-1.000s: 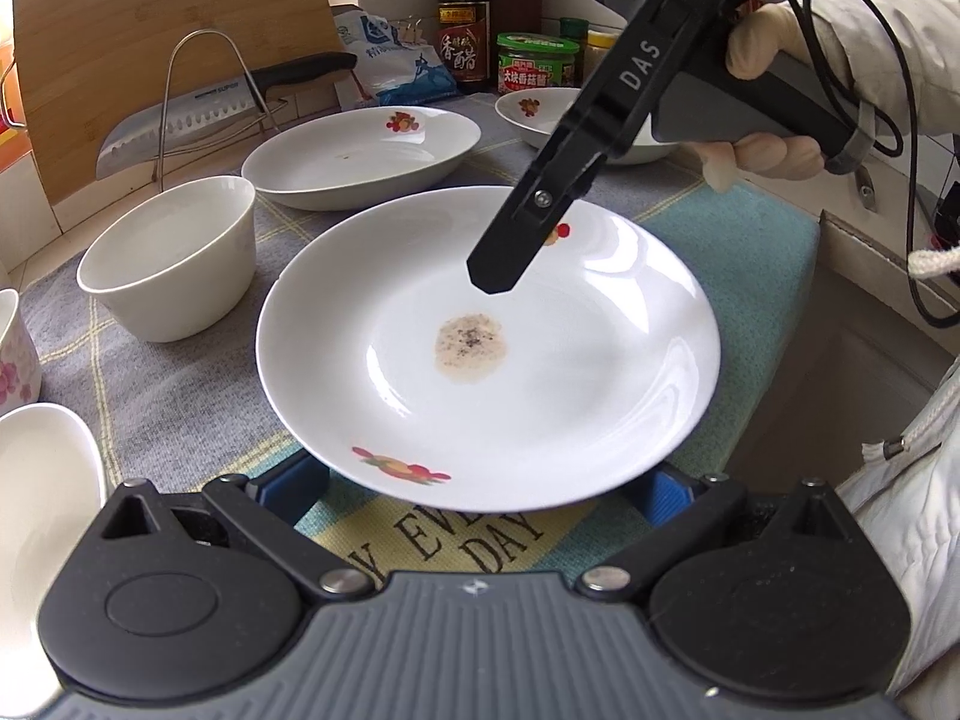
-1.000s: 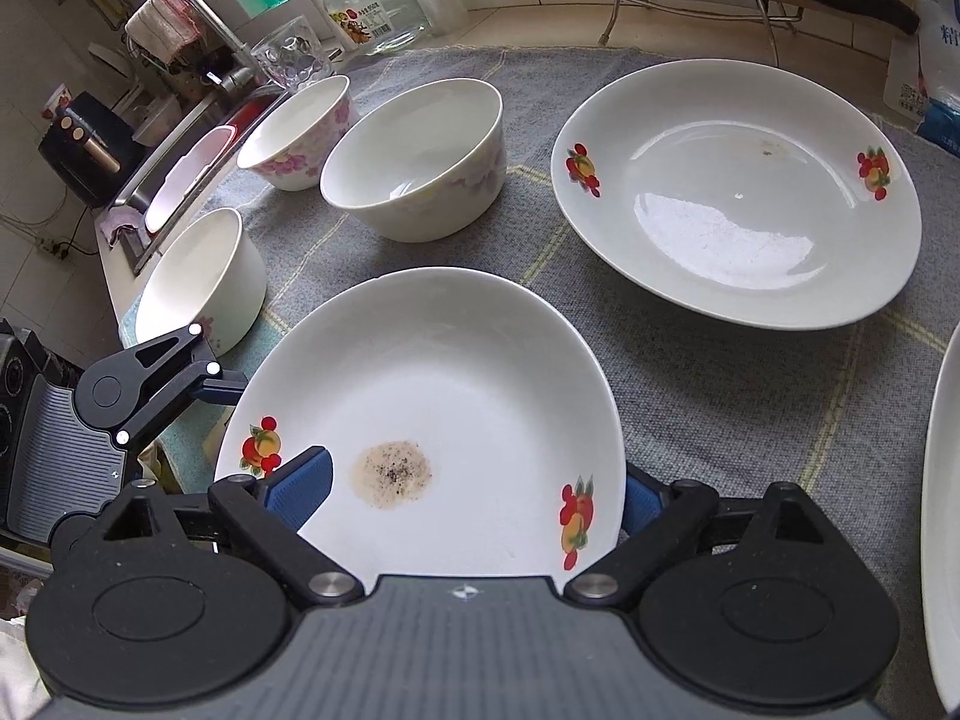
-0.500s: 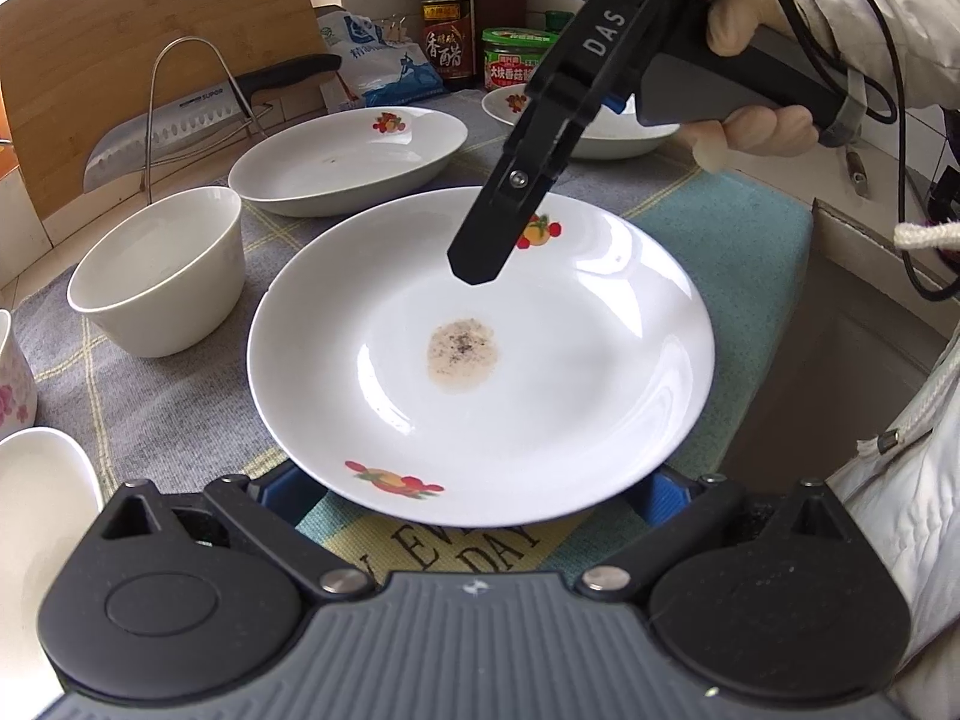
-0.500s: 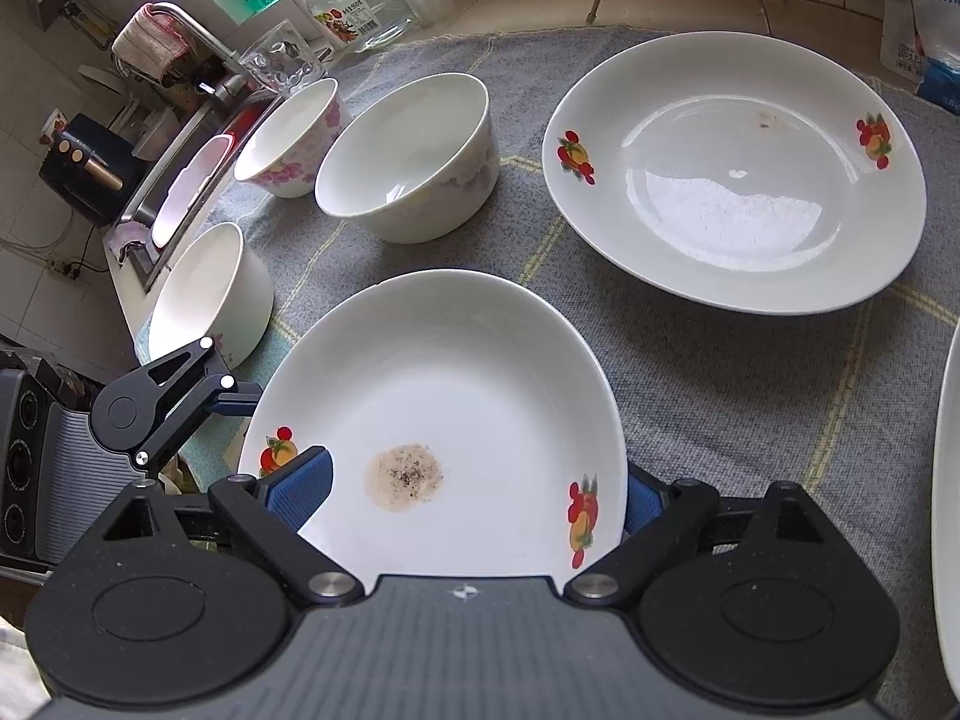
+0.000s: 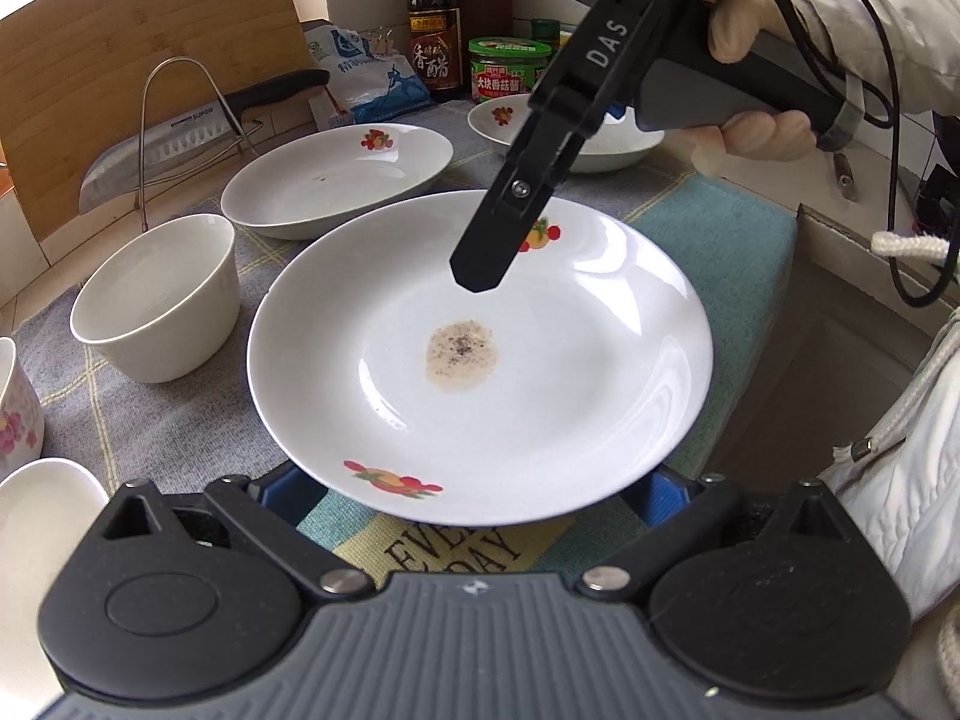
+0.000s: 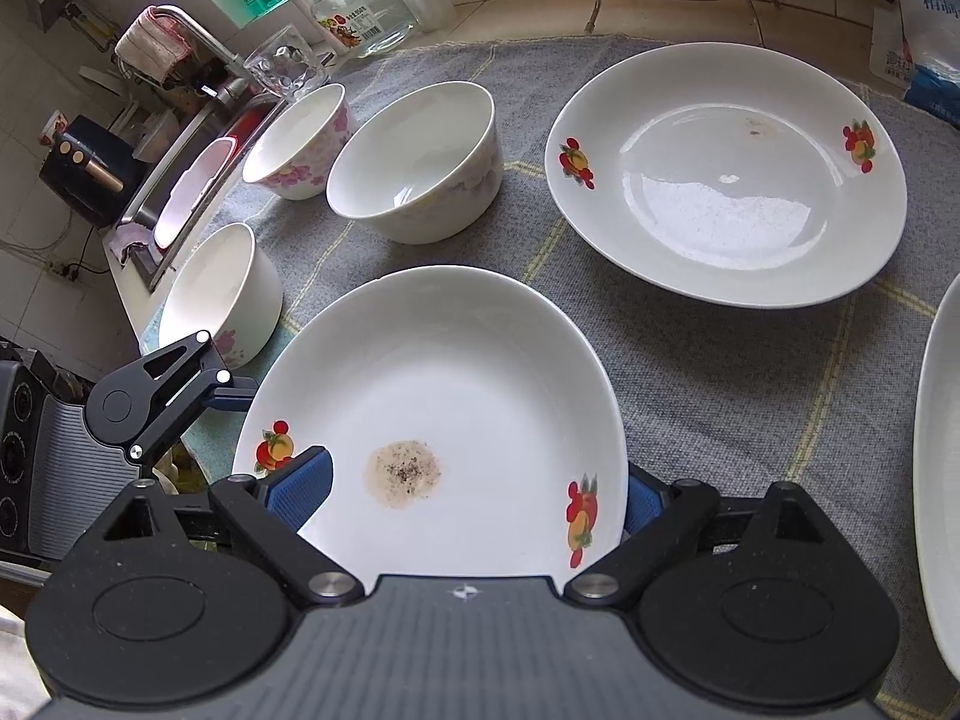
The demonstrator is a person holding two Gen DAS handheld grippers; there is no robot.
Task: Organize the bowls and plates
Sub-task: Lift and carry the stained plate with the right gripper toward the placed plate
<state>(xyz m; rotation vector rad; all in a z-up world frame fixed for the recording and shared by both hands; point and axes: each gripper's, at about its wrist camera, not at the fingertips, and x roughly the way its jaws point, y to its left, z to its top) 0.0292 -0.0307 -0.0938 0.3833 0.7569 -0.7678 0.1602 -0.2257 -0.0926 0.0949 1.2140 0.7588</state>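
Observation:
A white fruit-print plate (image 5: pixel 510 384) with a brown speckled stain is held off the mat. My left gripper (image 5: pixel 474 489) has its jaws at the plate's near rim, one either side. My right gripper (image 6: pixel 474 495) holds the opposite rim (image 6: pixel 456 396) the same way, and its finger (image 5: pixel 510 222) shows above the plate in the left wrist view. The left gripper's finger (image 6: pixel 162 384) shows at the plate's left in the right wrist view. A second fruit-print plate (image 6: pixel 720 174) lies beyond. A third plate (image 5: pixel 558 132) lies at the back. Several bowls (image 6: pixel 420 162) stand to the left.
A grey mat (image 6: pixel 720 372) covers the counter. A cleaver on a wire rack (image 5: pixel 180 126), a cutting board (image 5: pixel 120 90), a sauce bottle (image 5: pixel 435 42) and a jar (image 5: pixel 510 69) stand at the back. A sink (image 6: pixel 198 180) and glass jar (image 6: pixel 360 0) lie beyond the bowls.
The stained plate has stayed between both grippers and shifted slightly; the right gripper moved a little to the right over it. The other dishes have not moved.

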